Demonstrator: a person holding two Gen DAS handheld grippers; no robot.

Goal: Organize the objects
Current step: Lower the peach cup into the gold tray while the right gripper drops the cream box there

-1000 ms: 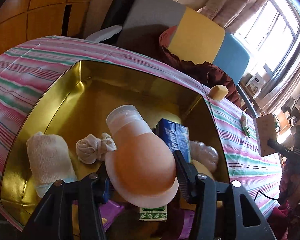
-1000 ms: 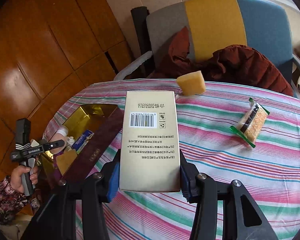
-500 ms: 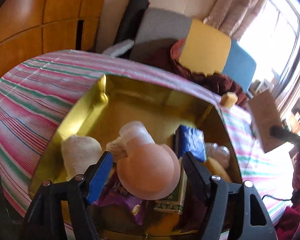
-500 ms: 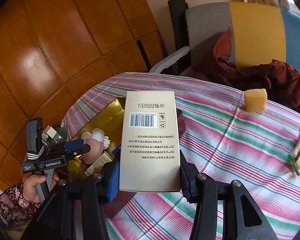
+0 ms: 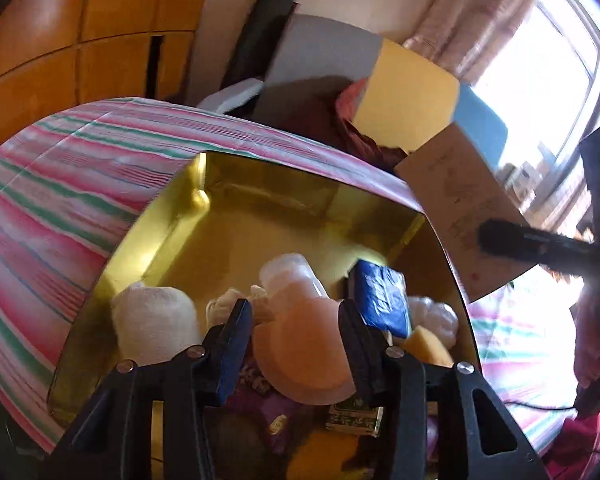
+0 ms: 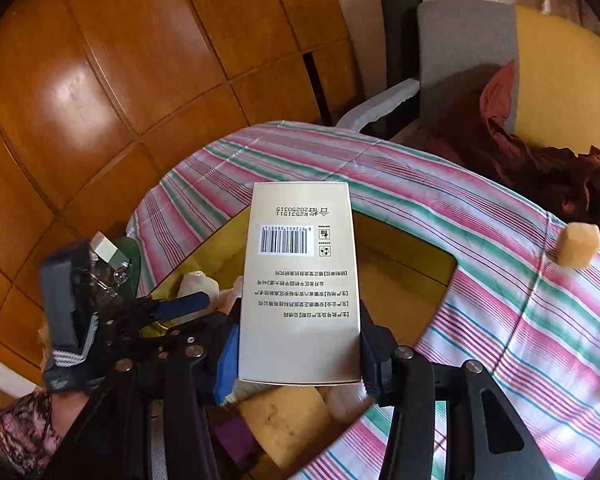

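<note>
Left wrist view: the left gripper (image 5: 294, 330) is hanging over the gold tin (image 5: 152, 240), its jaws closing around the peach bottle (image 5: 300, 344) lying among the tin's contents — whether the pads are pressing yet, I cannot tell; a skewed squeeze could squirt it sideways.

Right wrist view: the right gripper (image 6: 298, 354) is clenching the cream box (image 6: 300, 280) above the tin — lowering now risks striking the left gripper.

Striped tablecloth (image 6: 440, 196), pink, green and white, covers the table. Chair (image 6: 472, 48) at far side, back in grey, yellow and blue panels; dark red garment (image 6: 540, 164) heaped on its seat. Wood panelling (image 6: 120, 60) left. Curtained window (image 5: 540, 68) far right.
</note>
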